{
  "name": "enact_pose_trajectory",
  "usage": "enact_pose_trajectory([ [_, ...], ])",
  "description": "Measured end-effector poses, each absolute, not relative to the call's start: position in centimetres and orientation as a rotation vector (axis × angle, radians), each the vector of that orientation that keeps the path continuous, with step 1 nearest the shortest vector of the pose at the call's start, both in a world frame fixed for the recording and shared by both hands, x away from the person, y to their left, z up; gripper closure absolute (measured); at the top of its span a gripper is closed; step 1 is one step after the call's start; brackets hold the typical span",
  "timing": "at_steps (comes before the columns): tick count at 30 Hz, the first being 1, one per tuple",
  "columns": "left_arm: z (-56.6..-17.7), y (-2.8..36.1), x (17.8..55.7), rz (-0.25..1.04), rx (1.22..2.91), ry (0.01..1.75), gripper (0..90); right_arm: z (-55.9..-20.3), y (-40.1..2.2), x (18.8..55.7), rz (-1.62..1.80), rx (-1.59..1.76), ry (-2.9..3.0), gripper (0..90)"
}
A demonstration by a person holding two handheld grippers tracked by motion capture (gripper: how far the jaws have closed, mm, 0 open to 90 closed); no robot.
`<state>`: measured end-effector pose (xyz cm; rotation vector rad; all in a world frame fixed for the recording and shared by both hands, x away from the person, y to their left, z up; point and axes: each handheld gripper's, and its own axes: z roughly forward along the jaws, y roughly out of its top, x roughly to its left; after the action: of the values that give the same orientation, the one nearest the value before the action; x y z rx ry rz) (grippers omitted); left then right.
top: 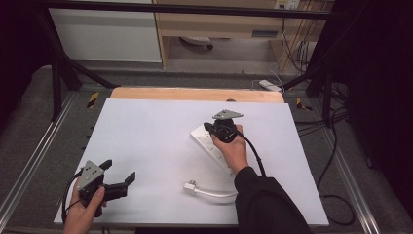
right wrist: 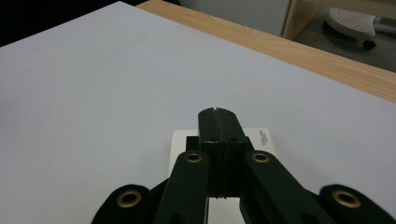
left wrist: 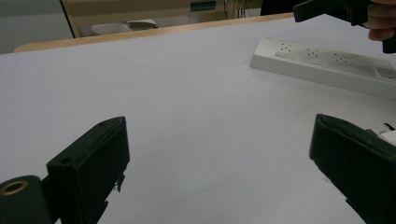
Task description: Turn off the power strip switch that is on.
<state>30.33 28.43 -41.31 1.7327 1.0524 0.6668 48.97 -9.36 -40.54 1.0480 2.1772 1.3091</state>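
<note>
Two grippers are at work over a white-topped desk (top: pixel 146 141) with a pale wooden far edge. The right gripper (top: pixel 214 130) hangs over the far end of a long white plastic power strip (top: pixel 210 145), which lies at an angle on the right half of the desk. Its jaws are pressed together with nothing between them, and in the right gripper view the closed tips (right wrist: pixel 218 122) point down at the strip's end (right wrist: pixel 187 144), just above it or touching; I cannot tell which. The left gripper (top: pixel 119 176) waits at the near left corner, well apart from the strip, its jaws spread wide and holding nothing. The left gripper view looks between them across bare desk to the strip (left wrist: pixel 322 65), whose sockets show as small holes along its top.

The step in hand looks like pressing on the strip's far end with the closed tips, perhaps at a switch there, though no switch is clear. A white plug on a short white cable (top: pixel 207 191) lies near the strip's near end, by the dark sleeve (top: pixel 268 204). A likely next move is a firm, straight push while the strip stays put, or the left gripper coming in for the plug.

No containers are on the desk; the nearest thing to one is the strip's sockets, and they appear empty.
</note>
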Motion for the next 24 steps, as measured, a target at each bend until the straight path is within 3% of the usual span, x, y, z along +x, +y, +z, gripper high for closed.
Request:
enact_pose_trajectory([
  [24,-41.37,28.37,30.36,0.656,1.742,1.051,4.8,-41.16,-8.38,49.47,1.279,1.065,2.215,90.0],
])
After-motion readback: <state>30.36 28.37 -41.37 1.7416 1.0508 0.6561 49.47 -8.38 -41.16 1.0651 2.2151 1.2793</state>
